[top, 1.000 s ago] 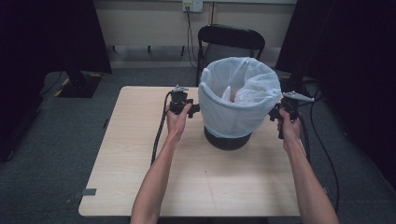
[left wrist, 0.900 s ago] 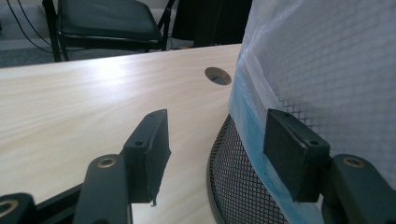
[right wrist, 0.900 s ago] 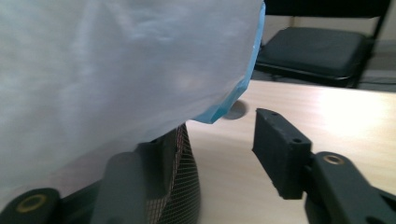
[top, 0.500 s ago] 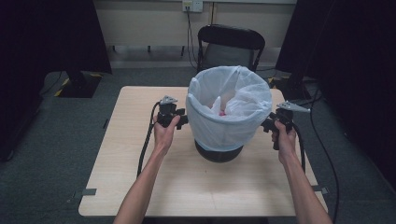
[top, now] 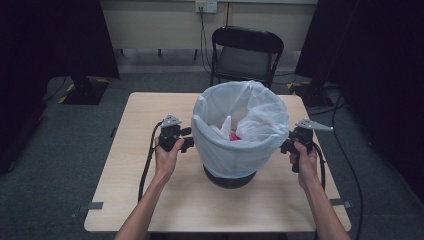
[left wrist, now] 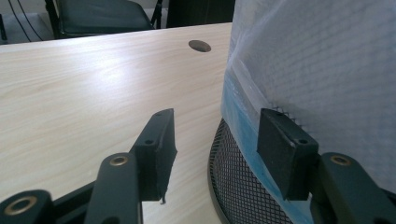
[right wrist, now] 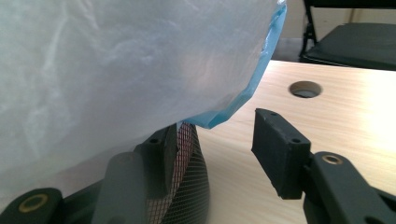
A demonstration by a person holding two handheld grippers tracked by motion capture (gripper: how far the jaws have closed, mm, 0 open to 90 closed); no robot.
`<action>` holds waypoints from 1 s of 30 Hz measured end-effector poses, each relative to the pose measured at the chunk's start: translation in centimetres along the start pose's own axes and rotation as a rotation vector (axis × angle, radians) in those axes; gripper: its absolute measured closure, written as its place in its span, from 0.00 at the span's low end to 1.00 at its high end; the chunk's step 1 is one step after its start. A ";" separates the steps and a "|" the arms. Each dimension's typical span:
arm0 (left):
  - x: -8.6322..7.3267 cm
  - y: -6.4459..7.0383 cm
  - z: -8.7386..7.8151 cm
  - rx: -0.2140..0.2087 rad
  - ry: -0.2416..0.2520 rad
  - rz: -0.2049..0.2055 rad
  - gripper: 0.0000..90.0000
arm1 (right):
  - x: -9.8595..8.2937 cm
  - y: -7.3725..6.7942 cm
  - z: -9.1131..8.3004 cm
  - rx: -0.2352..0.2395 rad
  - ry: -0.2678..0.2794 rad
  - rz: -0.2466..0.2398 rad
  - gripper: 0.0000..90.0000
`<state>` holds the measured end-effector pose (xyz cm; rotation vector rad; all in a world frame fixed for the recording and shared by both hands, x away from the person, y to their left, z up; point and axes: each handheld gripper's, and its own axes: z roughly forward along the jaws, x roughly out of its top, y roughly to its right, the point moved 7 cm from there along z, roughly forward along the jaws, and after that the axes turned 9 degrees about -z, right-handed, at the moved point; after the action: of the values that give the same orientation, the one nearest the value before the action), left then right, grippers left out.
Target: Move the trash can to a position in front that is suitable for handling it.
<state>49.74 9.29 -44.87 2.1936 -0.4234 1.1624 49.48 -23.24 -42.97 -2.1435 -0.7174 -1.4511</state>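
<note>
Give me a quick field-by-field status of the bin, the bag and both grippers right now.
bin: black mesh bin standing upright on the wooden table
bag: white bag lining the bin, folded down over its rim, with a blue hem
contents: crumpled white scraps and something pink inside the bag
left gripper: left gripper open, at the bin's left side, one jaw against the bag's hem
right gripper: right gripper open, at the bin's right side, one jaw tucked under the bag's overhang
beyond table: black folding chair

Both forearms reach forward, left gripper (top: pixel 187 140) and right gripper (top: pixel 285 146) fingers parted.
</note>
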 end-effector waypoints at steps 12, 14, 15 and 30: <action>-2.3 -0.2 -4.8 0.057 0.048 -0.020 0.47 | 0.2 -3.3 0.7 0.064 -0.049 -0.049 0.52; -2.5 -0.2 -5.5 0.063 0.034 0.003 0.45 | 0.1 -3.9 0.7 0.089 -0.053 -0.041 0.51; -2.7 -0.2 -6.0 0.064 0.031 0.008 0.44 | 0.0 -4.1 0.7 0.097 -0.052 -0.036 0.50; -3.6 -0.2 -9.0 -0.071 -0.057 0.041 0.30 | -0.5 -6.6 -0.1 0.165 -0.099 -0.045 0.39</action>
<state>42.16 15.28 -44.10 2.1699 -0.5278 1.0910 44.99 -18.34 -42.87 -2.0951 -0.8945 -1.2675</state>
